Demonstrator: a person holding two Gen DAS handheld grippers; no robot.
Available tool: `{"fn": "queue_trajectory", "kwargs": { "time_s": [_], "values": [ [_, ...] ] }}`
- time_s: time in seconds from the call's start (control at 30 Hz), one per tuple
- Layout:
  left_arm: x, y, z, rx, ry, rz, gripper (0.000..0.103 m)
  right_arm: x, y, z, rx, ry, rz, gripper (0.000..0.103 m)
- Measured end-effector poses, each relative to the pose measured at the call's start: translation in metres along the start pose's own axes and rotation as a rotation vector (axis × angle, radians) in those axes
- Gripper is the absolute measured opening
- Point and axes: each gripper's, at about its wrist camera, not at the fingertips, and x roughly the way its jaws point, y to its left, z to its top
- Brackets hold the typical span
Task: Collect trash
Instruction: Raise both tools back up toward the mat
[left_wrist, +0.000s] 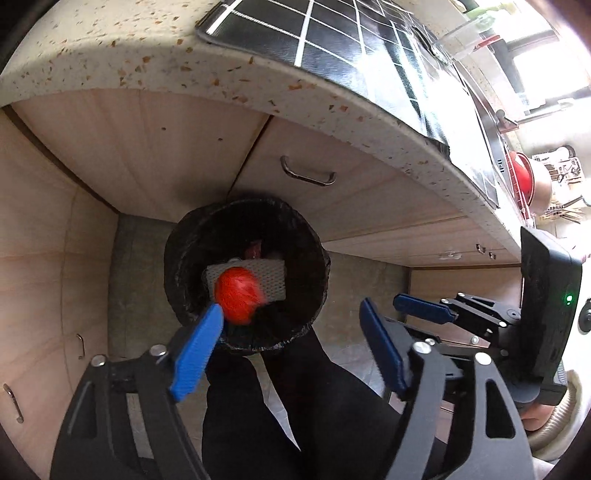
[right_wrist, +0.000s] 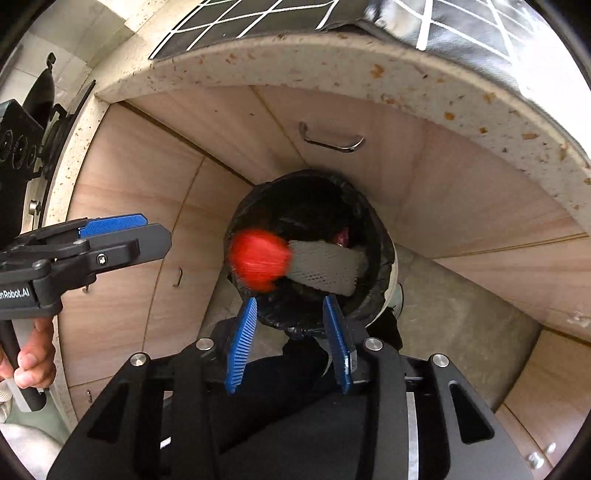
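left hand-held gripper (left_wrist: 291, 332) agape; red ball (left_wrist: 236, 295) over bin (left_wrist: 317, 258).

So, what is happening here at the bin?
A person holds a gripper in each hand above a black-lined trash bin on the floor by the cabinets. Both the left gripper and the right gripper are open. A blurred red ball is at the bin's mouth, above a white mesh piece.

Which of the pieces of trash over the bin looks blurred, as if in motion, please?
The red ball is smeared at its edges, while the white mesh sheet and the pink scrap in the bin look sharp.
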Motion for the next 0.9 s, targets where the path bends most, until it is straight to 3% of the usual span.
{"fn": "queue_trajectory", "kwargs": {
  "time_s": [0.37, 0.9],
  "values": [
    [-0.012, -0.007, 0.006, -0.006, -0.019, -0.010, 0.082, -0.025, -0.004, 0.009, -0.027, -0.025, -0.029, 0.035],
    [-0.058, -0.022, 0.028, -0.025, -0.153, -0.021, 0.082, -0.079, -0.010, 0.038, -0.086, -0.105, -0.057, 0.035]
  ]
}}
